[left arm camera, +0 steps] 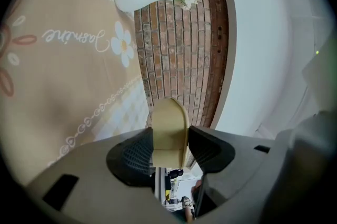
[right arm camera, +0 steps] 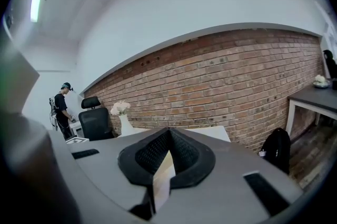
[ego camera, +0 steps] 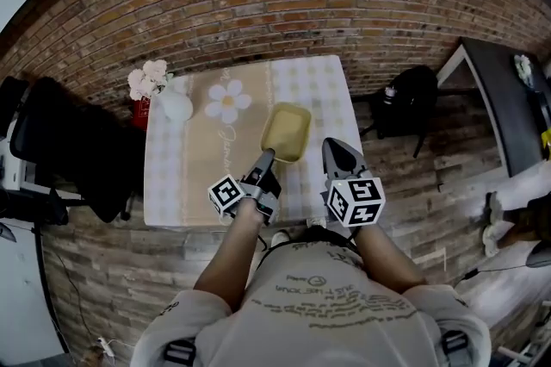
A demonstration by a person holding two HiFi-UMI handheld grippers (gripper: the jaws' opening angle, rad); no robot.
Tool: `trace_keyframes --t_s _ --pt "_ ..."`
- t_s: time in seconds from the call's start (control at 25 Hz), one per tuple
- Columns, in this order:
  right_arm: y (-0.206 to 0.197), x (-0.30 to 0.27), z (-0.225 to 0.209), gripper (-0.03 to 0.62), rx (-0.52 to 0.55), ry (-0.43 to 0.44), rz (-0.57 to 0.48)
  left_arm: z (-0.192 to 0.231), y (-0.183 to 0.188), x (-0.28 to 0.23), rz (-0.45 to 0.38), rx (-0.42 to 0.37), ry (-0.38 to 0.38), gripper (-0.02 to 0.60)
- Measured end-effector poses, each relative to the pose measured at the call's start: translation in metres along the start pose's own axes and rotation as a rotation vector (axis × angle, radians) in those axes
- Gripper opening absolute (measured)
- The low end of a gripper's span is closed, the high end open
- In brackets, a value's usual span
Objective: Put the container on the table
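Your left claw (ego camera: 265, 157) grips near end wall of yellow container (ego camera: 287, 131). Container juts ahead of claw over table (ego camera: 172, 176); contact with table unclear. End grip likely leaves base free for setting down. Your right claw (ego camera: 337, 152) is clenched, apparently empty, just beside container, seemingly kept clear.

Container (ego camera: 287, 131) matt beige plastic; tablecloth (ego camera: 185, 176) smooth cloth; wall (ego camera: 284, 3) rough brick; vase (ego camera: 176, 107) glossy.

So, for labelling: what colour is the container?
The container is plain pale yellowish beige, clearest in the head view.
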State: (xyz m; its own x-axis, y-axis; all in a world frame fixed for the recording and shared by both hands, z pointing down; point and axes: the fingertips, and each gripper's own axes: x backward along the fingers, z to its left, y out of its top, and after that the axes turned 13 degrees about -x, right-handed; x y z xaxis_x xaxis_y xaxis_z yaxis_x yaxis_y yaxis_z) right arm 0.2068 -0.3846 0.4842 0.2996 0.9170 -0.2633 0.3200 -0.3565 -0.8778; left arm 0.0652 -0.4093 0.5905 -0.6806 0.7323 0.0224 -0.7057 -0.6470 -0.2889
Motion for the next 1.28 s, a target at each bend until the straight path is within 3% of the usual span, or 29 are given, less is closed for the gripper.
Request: trace_keyframes --t_s 0.8,1.28 --pt "-0.015 -0.072 -0.042 0.003 -0.003 0.088 0.158 0.077 0.011 -0.039 -0.062 -0.017 0.204 0.219" --pt "-0.026 -0.094 -0.054 0.003 -0.030 0.105 0.209 0.101 0.020 -0.044 -0.047 -0.088 0.309 0.219"
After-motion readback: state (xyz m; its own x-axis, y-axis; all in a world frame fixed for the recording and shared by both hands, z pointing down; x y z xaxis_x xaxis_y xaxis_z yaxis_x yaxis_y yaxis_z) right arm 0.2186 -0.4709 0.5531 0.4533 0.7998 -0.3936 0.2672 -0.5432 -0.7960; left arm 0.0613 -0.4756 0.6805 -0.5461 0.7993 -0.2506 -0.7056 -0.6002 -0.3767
